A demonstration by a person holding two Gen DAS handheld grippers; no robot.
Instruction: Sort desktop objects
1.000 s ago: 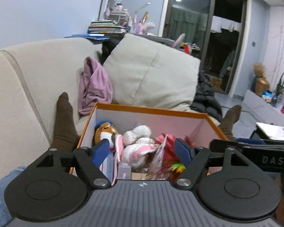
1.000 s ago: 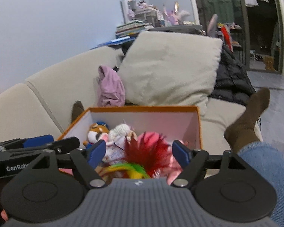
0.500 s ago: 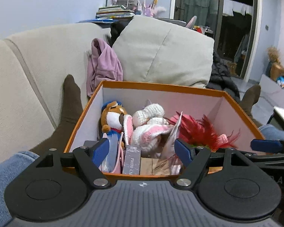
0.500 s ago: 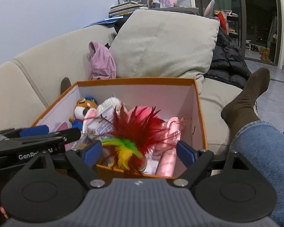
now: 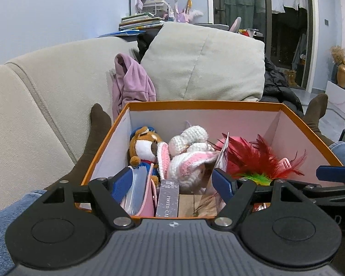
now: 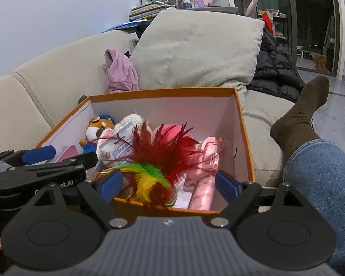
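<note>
While the beige fabric sofa (image 5: 57, 87) fills the background, the orange-rimmed white cardboard box (image 5: 204, 105) sits on it between the person's legs. Inside the box: a red feather toy with green and yellow plumes (image 6: 163, 158), a white-and-pink crocheted plush (image 5: 191, 158), a brown bear plush in a blue cap (image 5: 145, 147) by the left wall, a grey photo card pack (image 5: 168, 199). Left gripper (image 5: 172, 181) and right gripper (image 6: 168, 184) gape wide at the box's near rim, empty — closer and higher over it than a second ago.
</note>
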